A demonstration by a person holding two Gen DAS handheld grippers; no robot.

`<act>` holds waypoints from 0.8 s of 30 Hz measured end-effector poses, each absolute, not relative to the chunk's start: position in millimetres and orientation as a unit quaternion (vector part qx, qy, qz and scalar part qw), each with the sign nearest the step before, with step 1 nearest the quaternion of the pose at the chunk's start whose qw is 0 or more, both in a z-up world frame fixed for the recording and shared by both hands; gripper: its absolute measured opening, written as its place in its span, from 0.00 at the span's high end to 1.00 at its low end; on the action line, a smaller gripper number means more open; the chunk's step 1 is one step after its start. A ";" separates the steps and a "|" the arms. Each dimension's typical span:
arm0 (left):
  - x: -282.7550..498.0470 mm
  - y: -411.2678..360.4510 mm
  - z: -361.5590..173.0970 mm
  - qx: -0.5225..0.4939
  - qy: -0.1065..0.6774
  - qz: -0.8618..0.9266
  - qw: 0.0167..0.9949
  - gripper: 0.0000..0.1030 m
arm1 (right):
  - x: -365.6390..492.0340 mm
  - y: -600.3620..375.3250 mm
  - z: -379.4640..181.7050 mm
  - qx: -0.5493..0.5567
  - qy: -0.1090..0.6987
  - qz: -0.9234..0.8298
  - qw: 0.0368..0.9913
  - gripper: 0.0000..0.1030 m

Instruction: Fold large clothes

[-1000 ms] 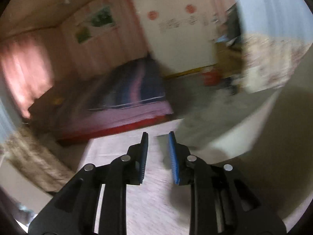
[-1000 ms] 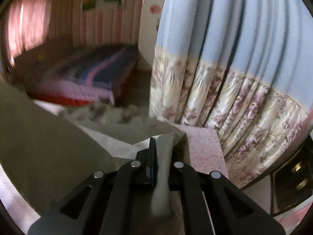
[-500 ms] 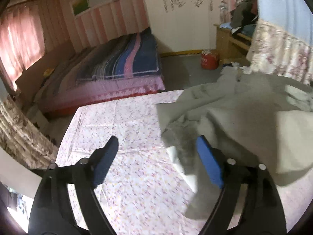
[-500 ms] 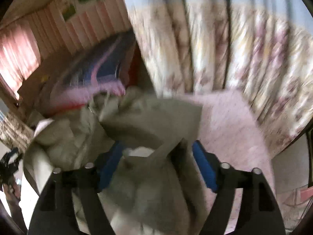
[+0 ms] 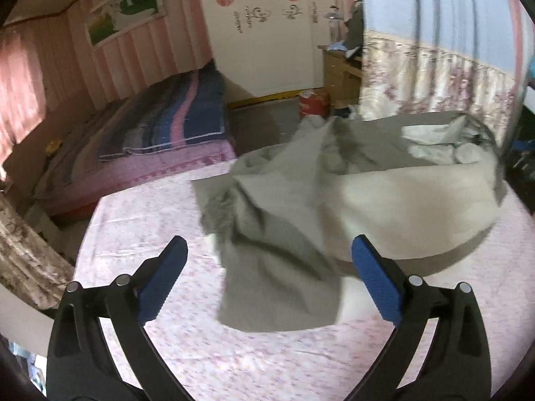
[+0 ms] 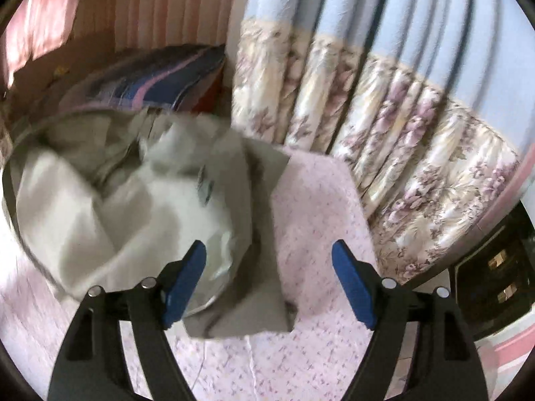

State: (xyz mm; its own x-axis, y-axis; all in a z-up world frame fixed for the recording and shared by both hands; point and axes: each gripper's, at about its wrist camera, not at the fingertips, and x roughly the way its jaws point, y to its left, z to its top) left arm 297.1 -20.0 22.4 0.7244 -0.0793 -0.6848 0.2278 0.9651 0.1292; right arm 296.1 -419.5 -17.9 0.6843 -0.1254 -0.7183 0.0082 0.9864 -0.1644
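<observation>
The jaws of the left gripper [image 5: 269,275] have just been opened wide and nothing is held by them; a second ago they were nearly closed, with no cloth seen between them. The jaws of the right gripper [image 6: 269,279] are also spread, and the grey cloth that was pinched there a second ago is now released. The large grey garment [image 5: 334,200] is seen lying crumpled on the table [image 5: 140,234], which is covered by a pink flowered sheet. One flap of the garment lies between the left jaws but is not touched by the blue pads. In the right view, a folded edge lies just beyond the jaws, nearer to the left finger. Behind the table, a bed [image 5: 143,140] and a flowered curtain [image 6: 384,153] are seen.
</observation>
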 end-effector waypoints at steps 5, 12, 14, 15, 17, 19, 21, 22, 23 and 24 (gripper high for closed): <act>314.5 -42.2 12.9 0.127 0.367 -0.085 0.918 0.20 | 311.5 -400.1 -43.0 -0.141 0.425 -0.034 0.893 0.80; 366.3 -38.2 -16.5 0.147 0.426 -0.073 0.889 0.89 | 310.0 -363.1 -20.0 -0.274 0.385 -0.056 0.879 0.96; 375.8 -25.3 -2.4 0.117 0.420 -0.076 0.897 0.92 | 316.0 -364.0 6.1 -0.271 0.355 -0.072 0.892 0.96; 380.9 -18.2 6.5 0.101 0.414 -0.075 0.901 0.93 | 322.1 -364.4 19.3 -0.274 0.335 -0.088 0.897 0.96; 394.4 -5.4 24.1 0.081 0.397 -0.061 0.912 0.94 | 337.9 -364.3 41.6 -0.280 0.306 -0.113 0.903 0.96; 411.5 8.0 38.7 0.058 0.388 -0.050 0.918 0.95 | 358.0 -364.4 65.3 -0.263 0.287 -0.119 0.913 0.96; 427.5 15.1 47.7 0.046 0.384 -0.044 0.921 0.95 | 382.6 -362.9 82.8 -0.250 0.274 -0.122 0.920 0.96; 436.4 18.6 51.4 0.047 0.378 -0.033 0.924 0.94 | 394.6 -361.2 86.6 -0.248 0.271 -0.124 0.922 0.96; 443.5 20.4 53.4 0.050 0.373 -0.024 0.926 0.94 | 409.5 -359.6 88.5 -0.244 0.269 -0.125 0.923 0.96; 452.5 21.7 54.0 0.054 0.367 -0.014 0.929 0.94 | 421.7 -360.0 86.3 -0.241 0.274 -0.128 0.922 0.96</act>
